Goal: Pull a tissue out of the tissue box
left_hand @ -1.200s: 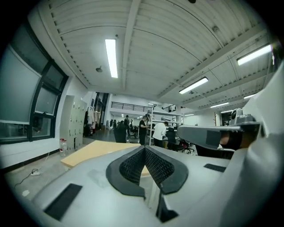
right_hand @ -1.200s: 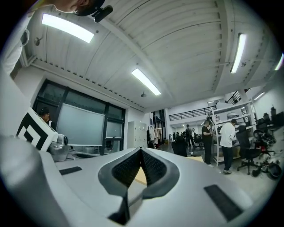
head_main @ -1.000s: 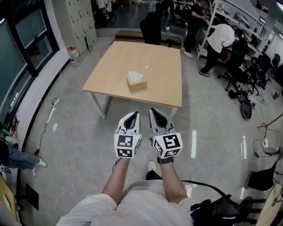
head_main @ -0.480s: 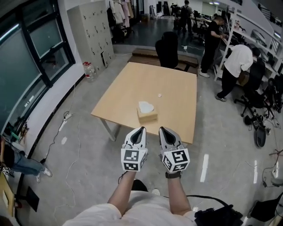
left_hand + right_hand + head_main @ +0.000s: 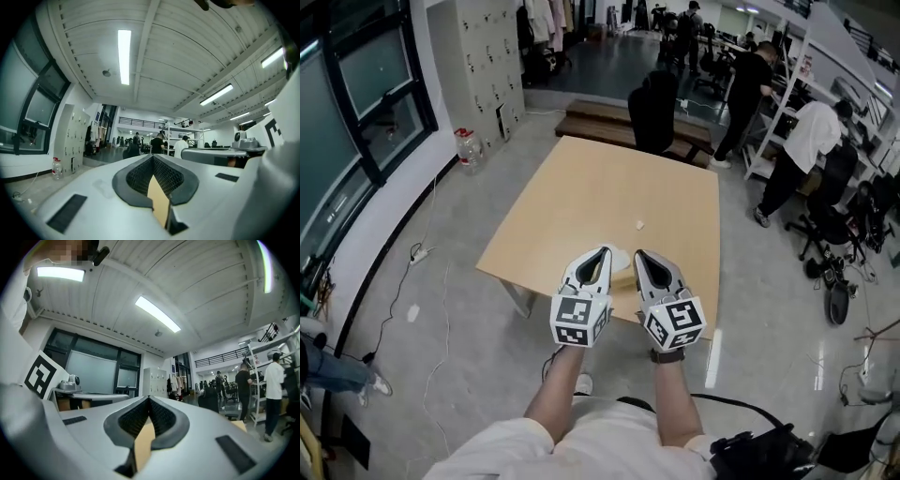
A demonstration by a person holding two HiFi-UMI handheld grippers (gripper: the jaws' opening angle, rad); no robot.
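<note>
Tissue box (image 5: 622, 278) had drawn nearly within reach, showing between left gripper (image 5: 601, 251) and right gripper (image 5: 643, 254), both closed, empty.

**Hidden and unreadable items**
The left gripper (image 5: 602, 251) and right gripper (image 5: 641, 254) cover most of the tissue box (image 5: 622, 274). Only a strip of it, with some white tissue (image 5: 620, 257), shows between them. A white speck (image 5: 639, 225) on the table (image 5: 581, 206), farther past the jaws, is too small to identify. In both gripper views, the tan sliver (image 5: 158, 201) behind the closed jaw tips cannot be identified.
</note>
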